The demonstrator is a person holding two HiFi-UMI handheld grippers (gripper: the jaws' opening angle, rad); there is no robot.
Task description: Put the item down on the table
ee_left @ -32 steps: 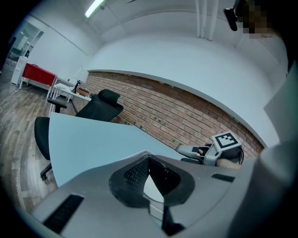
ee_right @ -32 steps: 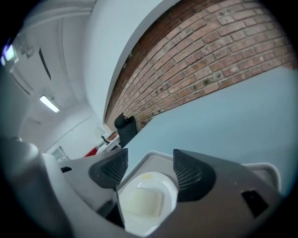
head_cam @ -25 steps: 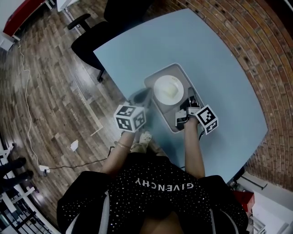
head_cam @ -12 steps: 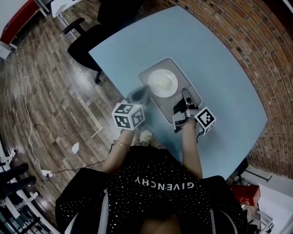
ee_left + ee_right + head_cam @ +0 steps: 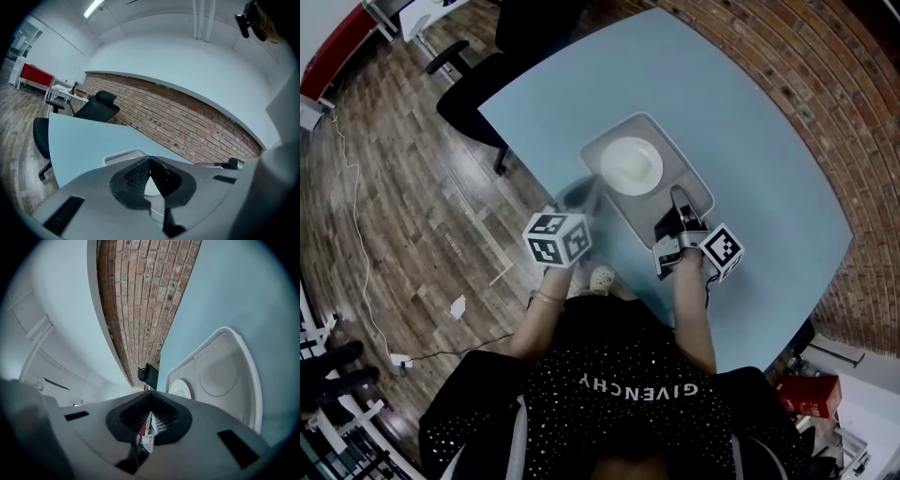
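Observation:
On the light blue table (image 5: pixel 741 122) stands a grey tray (image 5: pixel 689 181) with a white plate (image 5: pixel 631 166) in its far part. My right gripper (image 5: pixel 678 195) hovers over the tray's near right compartment. It is shut on a small thin red-and-white item (image 5: pixel 148 430) that shows between the pads in the right gripper view, where the tray (image 5: pixel 243 362) and plate (image 5: pixel 180 389) lie ahead. My left gripper (image 5: pixel 584 194) is at the table's near left edge beside the tray, shut (image 5: pixel 150 158) with nothing held. The tray rim (image 5: pixel 123 157) lies just beyond its tips.
A black office chair (image 5: pixel 473 89) stands at the table's far left corner. A brick wall (image 5: pixel 825 84) runs along the table's right side. Wooden floor (image 5: pixel 403 206) with a white cable lies to the left.
The right gripper has rolled and slid a little across the tray's near part, still shut on the item. The left gripper has shifted only slightly.

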